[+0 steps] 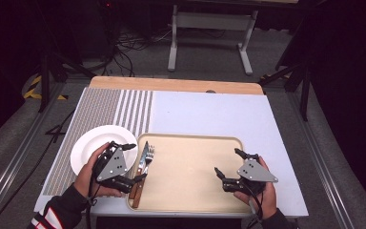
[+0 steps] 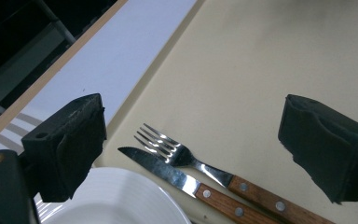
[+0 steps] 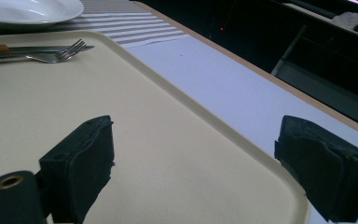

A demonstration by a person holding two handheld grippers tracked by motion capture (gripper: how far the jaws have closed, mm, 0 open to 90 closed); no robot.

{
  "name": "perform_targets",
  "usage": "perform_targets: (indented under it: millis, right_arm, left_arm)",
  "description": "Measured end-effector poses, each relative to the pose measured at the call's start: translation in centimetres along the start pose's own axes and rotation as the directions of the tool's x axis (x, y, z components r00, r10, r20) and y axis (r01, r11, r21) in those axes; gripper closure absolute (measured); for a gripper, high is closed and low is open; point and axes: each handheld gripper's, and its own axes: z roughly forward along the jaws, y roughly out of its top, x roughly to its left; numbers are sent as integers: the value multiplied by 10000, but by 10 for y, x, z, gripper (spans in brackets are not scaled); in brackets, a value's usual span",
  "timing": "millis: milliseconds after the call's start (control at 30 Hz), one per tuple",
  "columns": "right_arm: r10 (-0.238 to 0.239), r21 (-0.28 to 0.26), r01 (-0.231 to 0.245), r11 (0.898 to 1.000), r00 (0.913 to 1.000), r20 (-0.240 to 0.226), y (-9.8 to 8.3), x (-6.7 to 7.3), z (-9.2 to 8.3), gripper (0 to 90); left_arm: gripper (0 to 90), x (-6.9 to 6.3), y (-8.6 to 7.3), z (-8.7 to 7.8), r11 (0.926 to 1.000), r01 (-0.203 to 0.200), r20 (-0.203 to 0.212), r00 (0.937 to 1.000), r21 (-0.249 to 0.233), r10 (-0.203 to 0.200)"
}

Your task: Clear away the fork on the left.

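Two grippers hover low over the near part of the table, one at each side of a beige tray [image 1: 195,191]. The left gripper [image 1: 133,162] has its jaws wide apart and nothing between them. It stands at the tray's left edge, much nearer to the cutlery than the right gripper [image 1: 226,164], whose jaws are also apart and empty over the tray's right part.

Just in front of the left gripper, the fork [image 2: 186,156] and the knife [image 2: 168,172] lie side by side on the tray. Their wooden handles point toward the person, and the tines and the blade point away. So the long axis runs from near to far.

Beyond the tray's left edge sits a white plate [image 1: 88,143] on a striped mat [image 1: 124,107].
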Motion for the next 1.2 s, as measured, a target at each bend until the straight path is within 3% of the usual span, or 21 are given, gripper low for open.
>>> perform_targets:
  millis: [633,1200]
  right_arm:
    - [-48,-55,48,10000,9999,-100,0,7,-2,122]
    - [27,-79,-28,10000,10000,-90,1,6,-2,122]
  left_arm:
    - [60,-2,-19,-26,9999,104,-44,9999,-120,-105]
    - [53,-5,-40,-36,9994,47,-265,9996,337,-38]
